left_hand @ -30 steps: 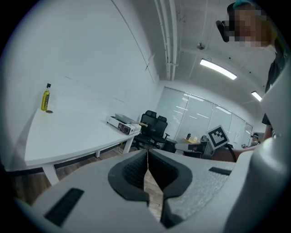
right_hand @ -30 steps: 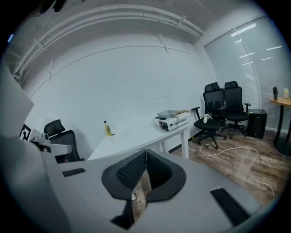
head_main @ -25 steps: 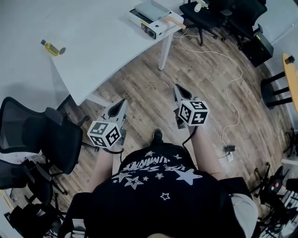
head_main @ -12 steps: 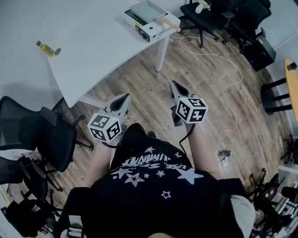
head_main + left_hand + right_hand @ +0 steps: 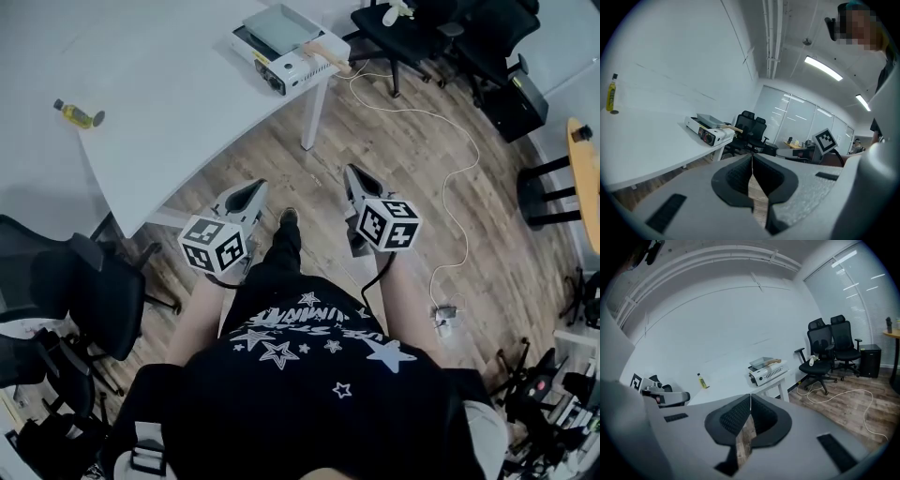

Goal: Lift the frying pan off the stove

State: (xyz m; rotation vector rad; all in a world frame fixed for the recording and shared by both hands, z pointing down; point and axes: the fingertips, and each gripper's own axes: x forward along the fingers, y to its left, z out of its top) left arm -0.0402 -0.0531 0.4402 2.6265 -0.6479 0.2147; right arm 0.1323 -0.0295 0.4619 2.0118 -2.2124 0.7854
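The yellow bottle (image 5: pixel 78 114) stands upright on the white worktop (image 5: pixel 169 94), well to the left of the stove (image 5: pixel 281 58). The left gripper (image 5: pixel 253 186) is held over the wooden floor (image 5: pixel 403 159), well apart from the stove and on the person's side of it. Its jaws are pressed together with nothing between them. The stove sits at the right-hand corner of the worktop. The frying pan (image 5: pixel 278 26), a grey rectangular pan with a wooden handle (image 5: pixel 323 53), rests on top of the stove. The right gripper (image 5: pixel 353 172) is also held over the floor, well apart from the stove, level with the left gripper. Its jaws are likewise pressed together and empty. Black office chairs (image 5: pixel 412 23) stand to the right of the stove. A white cable (image 5: pixel 455 178) runs across the floor from beside the stove.
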